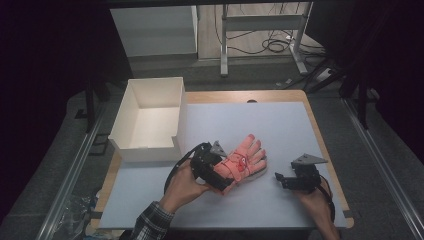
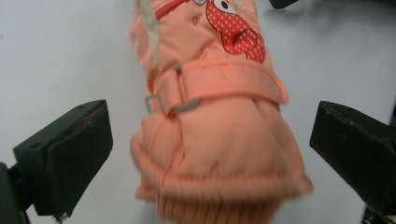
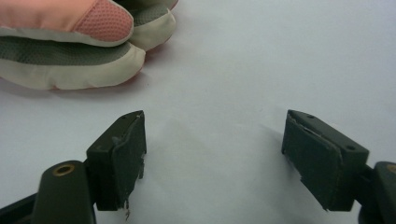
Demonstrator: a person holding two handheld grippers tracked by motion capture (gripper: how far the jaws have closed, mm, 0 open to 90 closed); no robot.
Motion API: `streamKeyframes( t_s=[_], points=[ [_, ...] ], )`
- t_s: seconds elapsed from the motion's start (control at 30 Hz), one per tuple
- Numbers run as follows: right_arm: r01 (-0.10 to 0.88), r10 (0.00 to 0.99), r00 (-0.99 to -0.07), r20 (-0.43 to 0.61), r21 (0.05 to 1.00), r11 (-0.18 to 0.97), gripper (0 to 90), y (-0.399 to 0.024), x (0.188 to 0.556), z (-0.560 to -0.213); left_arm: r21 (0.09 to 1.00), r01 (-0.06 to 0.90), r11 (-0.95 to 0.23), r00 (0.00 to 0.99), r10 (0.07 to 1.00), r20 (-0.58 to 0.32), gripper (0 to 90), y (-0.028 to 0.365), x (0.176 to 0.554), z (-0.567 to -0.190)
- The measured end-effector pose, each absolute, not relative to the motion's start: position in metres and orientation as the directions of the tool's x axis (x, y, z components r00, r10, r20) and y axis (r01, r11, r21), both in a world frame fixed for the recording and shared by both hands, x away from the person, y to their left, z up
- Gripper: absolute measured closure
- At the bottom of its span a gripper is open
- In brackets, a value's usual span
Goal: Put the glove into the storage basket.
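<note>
A: Glove spot? Left gripper (image 2: 205,154)?
B: Pink ski glove (image 1: 242,160) lies flat on the white table (image 1: 280,130), cuff toward the left gripper's wide-open jaws, long axis running straight away from them.
A: Right gripper (image 3: 215,158)?
B: Spread wide, empty, beside the glove's fingertips (image 3: 100,21). Left's nearer.

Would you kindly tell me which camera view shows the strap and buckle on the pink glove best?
The left gripper view: the strap and its metal buckle cross the pink glove close up. The high view shows the whole glove small, the strap barely readable. The right gripper view shows the glove's fingertips.
</note>
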State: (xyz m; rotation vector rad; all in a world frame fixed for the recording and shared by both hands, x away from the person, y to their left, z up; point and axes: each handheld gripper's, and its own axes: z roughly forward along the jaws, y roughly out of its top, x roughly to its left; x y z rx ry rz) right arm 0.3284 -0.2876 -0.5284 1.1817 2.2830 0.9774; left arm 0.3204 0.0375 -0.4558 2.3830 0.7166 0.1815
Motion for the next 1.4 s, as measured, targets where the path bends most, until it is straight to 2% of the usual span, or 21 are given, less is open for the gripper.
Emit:
streamKeyframes(
  t_s=[0.1, 0.37, 0.7, 0.77, 1.0, 1.17, 1.27, 1.33, 1.4],
  points=[
    [0.542, 0.817, -0.575, -0.05, 0.725, 0.425, 20.4, -0.285, 0.328, -0.529, 0.605, 0.447, -0.659, 0.843, 0.537, -0.038, 0.0, 0.027, 0.326, -0.461],
    [0.542, 0.816, -0.576, -0.045, 0.726, 0.423, 19.6, -0.285, 0.328, -0.53, 0.554, 0.458, -0.696, 0.847, 0.531, -0.033, 0.0, 0.012, 0.335, -0.485],
    [0.541, 0.815, -0.577, -0.047, 0.726, 0.425, 19.5, -0.285, 0.328, -0.53, 0.513, 0.483, -0.71, 0.844, 0.533, -0.058, 1.5, 0.013, 0.34, -0.508],
    [0.541, 0.815, -0.577, -0.046, 0.726, 0.424, 19.4, -0.285, 0.328, -0.53, 0.511, 0.494, -0.703, 0.843, 0.532, -0.084, 3.9, 0.013, 0.34, -0.516],
    [0.541, 0.815, -0.577, -0.046, 0.726, 0.424, 19.4, -0.285, 0.328, -0.53, 0.482, 0.492, -0.725, 0.838, 0.545, -0.037, 12.1, 0.008, 0.336, -0.52],
    [0.542, 0.815, -0.578, -0.046, 0.725, 0.425, 19.4, -0.285, 0.328, -0.53, 0.477, 0.494, -0.726, 0.835, 0.549, -0.031, 30.6, 0.008, 0.334, -0.515],
    [0.541, 0.815, -0.578, -0.047, 0.725, 0.425, 19.3, -0.285, 0.328, -0.53, 0.477, 0.49, -0.73, 0.841, 0.54, -0.038, 36.4, 0.008, 0.334, -0.512],
    [0.541, 0.815, -0.578, -0.046, 0.726, 0.425, 19.3, -0.285, 0.328, -0.53, 0.487, 0.489, -0.724, 0.841, 0.54, -0.042, 44.0, 0.01, 0.334, -0.511],
    [0.541, 0.815, -0.578, -0.046, 0.726, 0.424, 19.4, -0.285, 0.328, -0.53, 0.513, 0.499, -0.698, 0.839, 0.537, -0.085, 45.7, 0.017, 0.337, -0.512]
  ],
)
